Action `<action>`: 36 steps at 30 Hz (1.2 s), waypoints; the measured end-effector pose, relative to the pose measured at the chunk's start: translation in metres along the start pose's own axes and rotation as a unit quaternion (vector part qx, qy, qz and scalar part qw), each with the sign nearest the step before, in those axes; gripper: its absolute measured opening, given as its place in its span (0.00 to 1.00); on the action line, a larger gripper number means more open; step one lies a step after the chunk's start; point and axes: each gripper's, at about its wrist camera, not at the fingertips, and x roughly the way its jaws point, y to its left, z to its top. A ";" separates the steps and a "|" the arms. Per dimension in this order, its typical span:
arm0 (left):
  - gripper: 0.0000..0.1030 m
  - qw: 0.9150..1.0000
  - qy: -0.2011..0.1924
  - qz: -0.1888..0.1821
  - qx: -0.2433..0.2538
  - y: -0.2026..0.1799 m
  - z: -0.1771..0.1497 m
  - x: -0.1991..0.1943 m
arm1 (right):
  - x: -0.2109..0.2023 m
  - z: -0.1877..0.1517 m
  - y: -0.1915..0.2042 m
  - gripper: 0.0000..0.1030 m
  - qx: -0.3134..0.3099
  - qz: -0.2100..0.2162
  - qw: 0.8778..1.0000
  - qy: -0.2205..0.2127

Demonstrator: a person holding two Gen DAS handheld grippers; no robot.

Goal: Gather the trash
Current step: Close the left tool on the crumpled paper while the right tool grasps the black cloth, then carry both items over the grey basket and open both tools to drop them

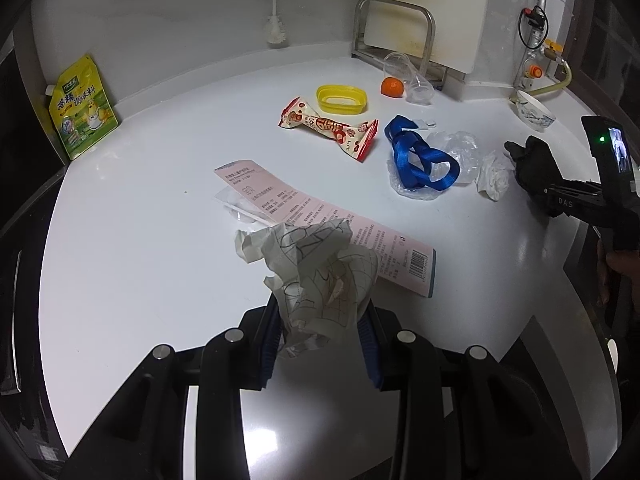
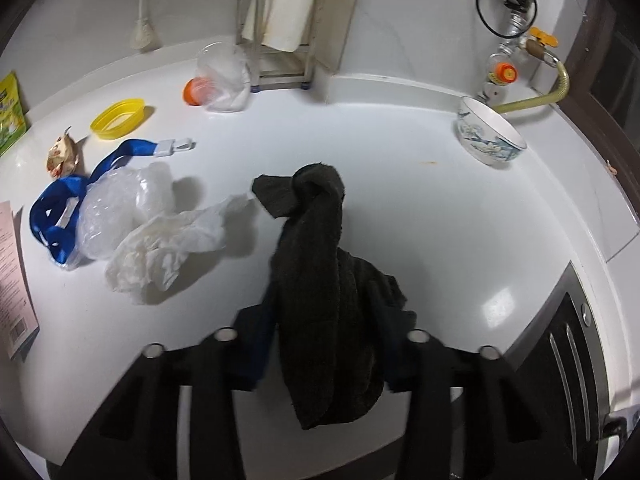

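Note:
My left gripper (image 1: 320, 322) is shut on a crumpled sheet of drawn-on paper (image 1: 320, 264), held above the white counter (image 1: 140, 240). My right gripper (image 2: 324, 320) is shut on a dark cloth (image 2: 320, 260) that hangs over its fingers; the left wrist view shows that cloth (image 1: 532, 160) at the far right. On the counter lie a pink leaflet (image 1: 320, 216), a red-and-white snack wrapper (image 1: 328, 126), a crumpled white tissue (image 2: 160, 248) and a clear plastic bag (image 2: 120, 208) with a blue lanyard (image 2: 60, 208) around it.
A yellow plastic ring (image 1: 342, 98), an orange (image 1: 391, 87) and a tipped clear cup (image 1: 416, 80) lie near the back rack (image 1: 400, 32). A patterned bowl (image 2: 490, 136) stands at the back right, a green pouch (image 1: 82, 108) at the left wall, a stove (image 2: 568, 360) at the right.

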 end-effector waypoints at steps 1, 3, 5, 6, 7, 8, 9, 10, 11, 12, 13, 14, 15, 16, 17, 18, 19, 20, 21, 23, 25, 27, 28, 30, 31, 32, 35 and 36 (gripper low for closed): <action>0.34 1.000 -0.001 -0.001 0.000 0.001 0.000 -0.001 | -0.002 0.000 0.001 0.29 0.001 0.002 1.000 0.000; 0.34 1.000 -0.004 -0.003 0.002 0.001 0.000 -0.005 | -0.009 -0.002 0.002 0.27 0.010 0.014 1.000 -0.003; 0.34 1.000 -0.007 -0.007 0.004 0.001 0.001 -0.010 | -0.020 -0.005 0.001 0.26 0.022 0.019 1.000 -0.012; 0.34 1.000 -0.009 -0.009 0.005 0.001 0.001 -0.012 | -0.025 -0.006 0.001 0.26 0.026 0.019 0.999 -0.014; 0.34 1.000 -0.012 -0.011 0.007 0.000 0.002 -0.015 | -0.033 -0.008 0.000 0.26 0.033 0.020 0.999 -0.018; 0.34 1.000 -0.014 -0.014 0.008 -0.001 0.002 -0.018 | -0.041 -0.010 0.000 0.26 0.040 0.023 0.999 -0.022; 0.34 1.000 -0.017 -0.016 0.010 -0.002 0.002 -0.022 | -0.050 -0.013 0.000 0.26 0.046 0.027 0.998 -0.026; 0.34 1.000 -0.019 -0.019 0.012 -0.003 0.001 -0.025 | -0.058 -0.016 0.001 0.26 0.051 0.030 0.998 -0.030; 0.34 0.999 -0.021 -0.021 0.015 -0.004 0.001 -0.029 | -0.067 -0.020 0.002 0.26 0.056 0.033 0.997 -0.033; 0.34 0.999 -0.023 -0.023 0.017 -0.006 0.000 -0.033 | -0.078 -0.026 0.004 0.26 0.062 0.037 0.997 -0.036; 0.34 0.999 -0.024 -0.027 0.019 -0.008 -0.001 -0.038 | -0.087 -0.031 0.005 0.26 0.065 0.041 0.996 -0.038; 0.34 0.999 -0.026 -0.030 0.021 -0.009 -0.002 -0.042 | -0.098 -0.037 0.008 0.26 0.069 0.044 0.996 -0.040; 0.34 0.999 -0.028 -0.033 0.024 -0.011 -0.003 -0.046 | -0.108 -0.044 0.010 0.26 0.073 0.047 0.995 -0.040; 0.34 0.999 -0.030 -0.036 0.027 -0.013 -0.006 -0.052 | -0.116 -0.051 0.012 0.26 0.077 0.051 0.995 -0.040; 0.34 0.998 -0.032 -0.040 0.030 -0.015 -0.008 -0.057 | -0.124 -0.058 0.015 0.26 0.081 0.056 0.994 -0.040; 0.34 0.998 -0.033 -0.043 0.034 -0.018 -0.011 -0.061 | -0.135 -0.068 0.018 0.26 0.083 0.060 0.994 -0.039; 0.34 0.998 -0.034 -0.046 0.037 -0.020 -0.014 -0.065 | -0.142 -0.075 0.021 0.26 0.086 0.062 0.994 -0.038; 0.34 0.997 -0.034 -0.051 0.042 -0.024 -0.018 -0.071 | -0.151 -0.085 0.025 0.26 0.092 0.069 0.993 -0.035; 0.34 0.997 -0.033 -0.054 0.046 -0.026 -0.021 -0.074 | -0.159 -0.095 0.029 0.26 0.097 0.076 0.992 -0.031; 0.34 0.996 -0.033 -0.061 0.055 -0.034 -0.031 -0.083 | -0.171 -0.113 0.036 0.26 0.105 0.082 0.991 -0.025; 0.34 0.995 -0.031 -0.067 0.065 -0.042 -0.042 -0.090 | -0.181 -0.131 0.043 0.26 0.113 0.090 0.989 -0.017; 0.34 0.994 -0.028 -0.072 0.076 -0.050 -0.053 -0.096 | -0.187 -0.149 0.049 0.26 0.117 0.096 0.988 -0.007; 0.34 0.994 -0.027 -0.075 0.081 -0.054 -0.060 -0.099 | -0.190 -0.160 0.053 0.26 0.117 0.098 0.988 -0.001; 0.34 0.992 -0.023 -0.079 0.091 -0.061 -0.071 -0.102 | -0.193 -0.179 0.057 0.26 0.122 0.105 0.987 0.011; 0.34 0.992 -0.021 -0.081 0.096 -0.066 -0.077 -0.103 | -0.194 -0.185 0.058 0.26 0.124 0.108 0.986 0.016; 0.34 0.991 -0.019 -0.081 0.100 -0.068 -0.082 -0.104 | -0.195 -0.193 0.061 0.26 0.124 0.108 0.986 0.021; 0.34 0.990 -0.009 -0.084 0.112 -0.078 -0.098 -0.102 | -0.197 -0.214 0.065 0.26 0.127 0.110 0.985 0.031; 0.34 0.990 -0.004 -0.086 0.115 -0.081 -0.102 -0.100 | -0.197 -0.220 0.066 0.26 0.129 0.112 0.985 0.035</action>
